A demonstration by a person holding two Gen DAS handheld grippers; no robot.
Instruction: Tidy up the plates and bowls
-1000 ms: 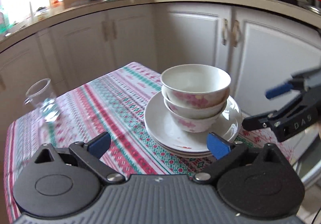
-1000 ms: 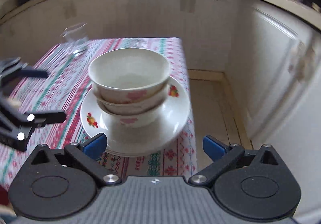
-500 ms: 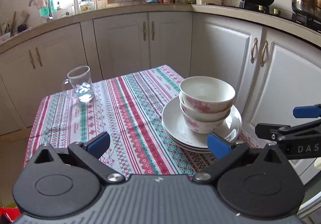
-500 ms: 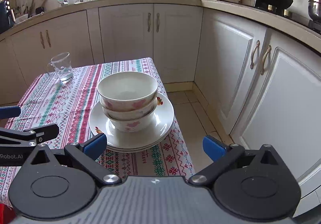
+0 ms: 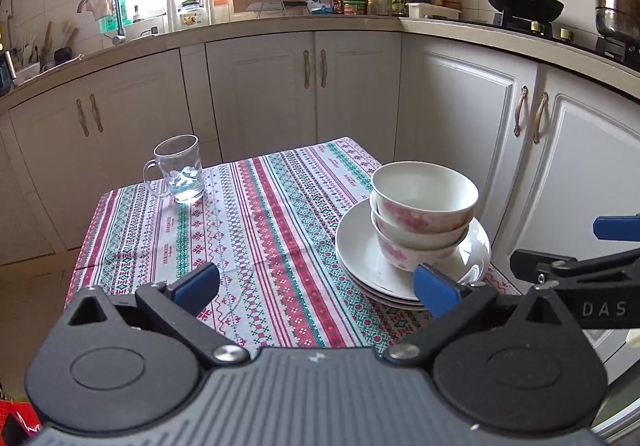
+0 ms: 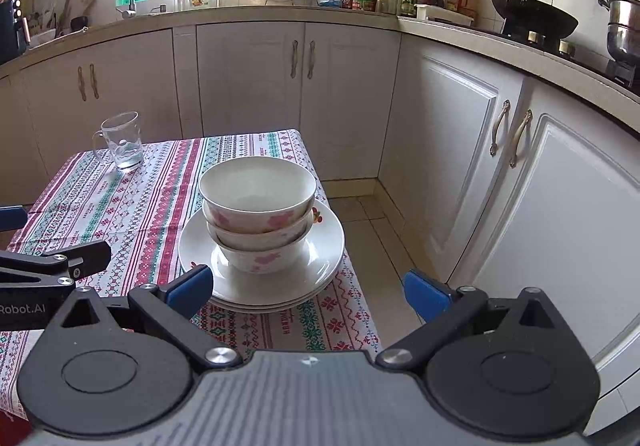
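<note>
Three white bowls with pink flowers (image 5: 424, 206) (image 6: 258, 206) are nested upright on a stack of white plates (image 5: 360, 258) (image 6: 324, 246) at the right edge of a small table. My left gripper (image 5: 316, 286) is open and empty, pulled back over the table's near side, left of the stack. My right gripper (image 6: 306, 292) is open and empty too, held back from the stack with its left finger near the plates' rim. Each gripper shows at the edge of the other's view: the right one (image 5: 580, 246) and the left one (image 6: 48, 246).
A glass mug (image 5: 178, 174) (image 6: 120, 142) stands at the far left of the striped tablecloth (image 5: 248, 214). White cabinets (image 6: 460, 150) and a tiled floor (image 6: 368, 222) lie right of the table. The counter holds a wok (image 5: 522, 4), a pot (image 5: 616, 12) and bottles.
Both grippers have drawn back and risen from the stack, so the bowls and plates look smaller and farther. The views have steadied and show more of the kitchen. Both stay open.
</note>
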